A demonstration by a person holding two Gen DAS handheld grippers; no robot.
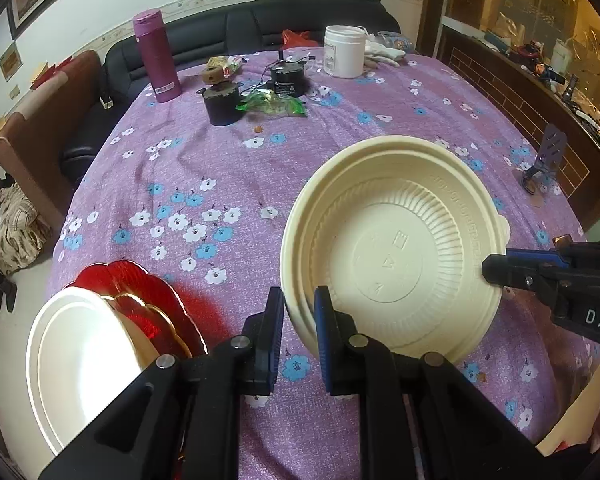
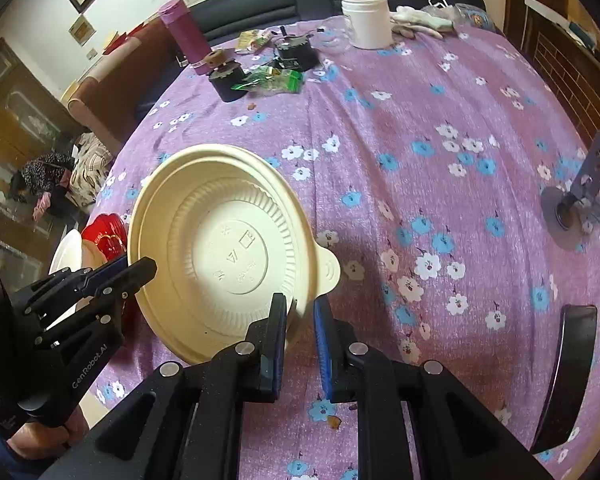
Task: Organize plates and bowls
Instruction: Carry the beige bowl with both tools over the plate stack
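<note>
A cream plastic bowl (image 1: 396, 248), underside facing me, is held tilted above the purple flowered tablecloth (image 1: 220, 168); it looks like two nested bowls. My left gripper (image 1: 300, 304) is shut on its left rim. My right gripper (image 2: 300, 312) is shut on its near rim beside the tab (image 2: 328, 268); it also shows at the right of the left wrist view (image 1: 496, 268). At the table's left edge a white plate (image 1: 76, 360) lies on a tan plate and a red scalloped plate (image 1: 148, 300). The stack also shows in the right wrist view (image 2: 100, 236).
At the far side stand a purple flask (image 1: 158, 56), a white jar (image 1: 344, 52), two black round devices (image 1: 222, 104), a green wrapper (image 1: 272, 104) and white gloves. A purple phone stand (image 2: 580, 196) is at right, a black object (image 2: 568, 376) near right. A sofa lies behind.
</note>
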